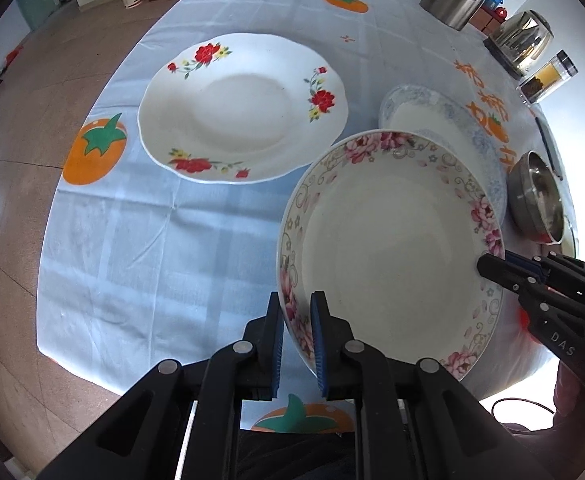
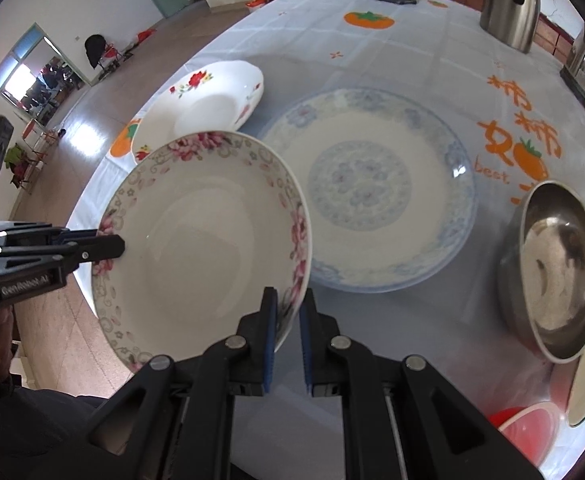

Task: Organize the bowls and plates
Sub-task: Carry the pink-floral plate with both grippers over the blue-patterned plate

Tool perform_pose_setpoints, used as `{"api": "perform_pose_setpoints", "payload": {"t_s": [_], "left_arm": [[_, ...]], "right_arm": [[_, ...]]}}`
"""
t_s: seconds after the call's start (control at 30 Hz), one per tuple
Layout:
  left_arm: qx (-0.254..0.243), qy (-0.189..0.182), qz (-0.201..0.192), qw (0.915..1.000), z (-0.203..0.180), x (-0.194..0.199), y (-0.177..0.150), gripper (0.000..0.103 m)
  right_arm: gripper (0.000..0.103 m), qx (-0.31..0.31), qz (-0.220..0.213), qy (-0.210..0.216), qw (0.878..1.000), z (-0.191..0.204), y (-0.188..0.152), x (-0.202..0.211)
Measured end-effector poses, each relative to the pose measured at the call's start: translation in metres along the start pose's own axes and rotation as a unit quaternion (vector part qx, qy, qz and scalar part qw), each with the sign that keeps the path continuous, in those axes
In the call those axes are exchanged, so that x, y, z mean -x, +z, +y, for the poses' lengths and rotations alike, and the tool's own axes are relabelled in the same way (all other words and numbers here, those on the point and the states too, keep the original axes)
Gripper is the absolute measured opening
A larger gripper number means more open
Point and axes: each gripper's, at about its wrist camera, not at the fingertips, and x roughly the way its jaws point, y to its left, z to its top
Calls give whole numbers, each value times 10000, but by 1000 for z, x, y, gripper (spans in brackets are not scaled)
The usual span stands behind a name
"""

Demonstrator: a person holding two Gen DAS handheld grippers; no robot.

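Both grippers pinched opposite rims of the pink-flowered bowl: left gripper at its near edge, right gripper likewise, fingers closed on porcelain. The bowl was held tilted above the table, near the blue-patterned plate and the red-flowered plate. Judged step: carrying for stacking. Next move requires level lowering onto a plate and a coordinated release.
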Motion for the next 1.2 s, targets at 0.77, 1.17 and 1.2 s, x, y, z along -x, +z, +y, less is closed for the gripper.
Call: {"api": "perform_pose_setpoints", "payload": {"t_s": [0.77,1.17,1.2], "left_arm": [[-535,-151,-405,9976,-58,-6,63,15],[-635,-156,-426,9969,-79,-24,86,15],[-655,-149,-435,9968,-81,-26,88,15]], "right_arm": [[11,-462,-390,-421,9973,-61,39,18],[12,-551,-360,-639,9958,-90,54,9],[12,-550,-350,-669,9956,-92,54,8]]}}
